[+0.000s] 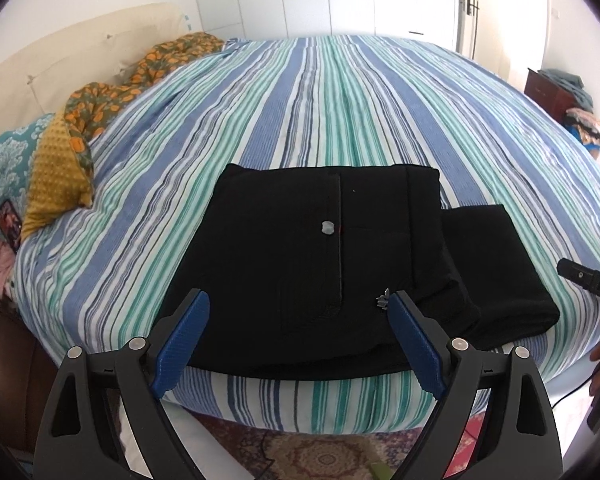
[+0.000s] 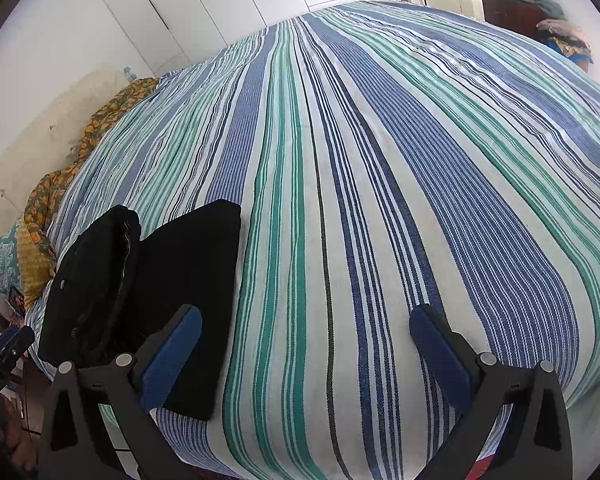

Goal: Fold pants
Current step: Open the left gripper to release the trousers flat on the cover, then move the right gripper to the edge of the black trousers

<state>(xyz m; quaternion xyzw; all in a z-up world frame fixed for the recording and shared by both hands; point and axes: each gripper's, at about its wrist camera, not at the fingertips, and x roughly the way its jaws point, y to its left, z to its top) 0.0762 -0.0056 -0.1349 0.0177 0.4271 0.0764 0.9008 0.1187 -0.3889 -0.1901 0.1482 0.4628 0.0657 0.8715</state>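
From my left wrist camera, the black pants (image 1: 320,264) lie folded into a compact stack near the close edge of the striped bedspread (image 1: 340,100). The upper layer shows a pocket flap with a pale button (image 1: 327,227); a lower folded layer pokes out to the right. My left gripper (image 1: 298,316) hangs just above the near edge of the stack, jaws spread wide with nothing clamped between the blue pads. Patterned pillows (image 1: 76,128) sit far left by the headboard.

From my right wrist camera, the same pants sit at the near left, the thicker bundle beside the flatter layer. My right gripper (image 2: 306,328) is released too, jaws wide apart over bare striped cover, well to the right of the garment and touching nothing.

I judge the folding nearly or fully done: the pants are a neat rectangle and both grippers are free. What may remain is squaring off the protruding layer, or one last fold.
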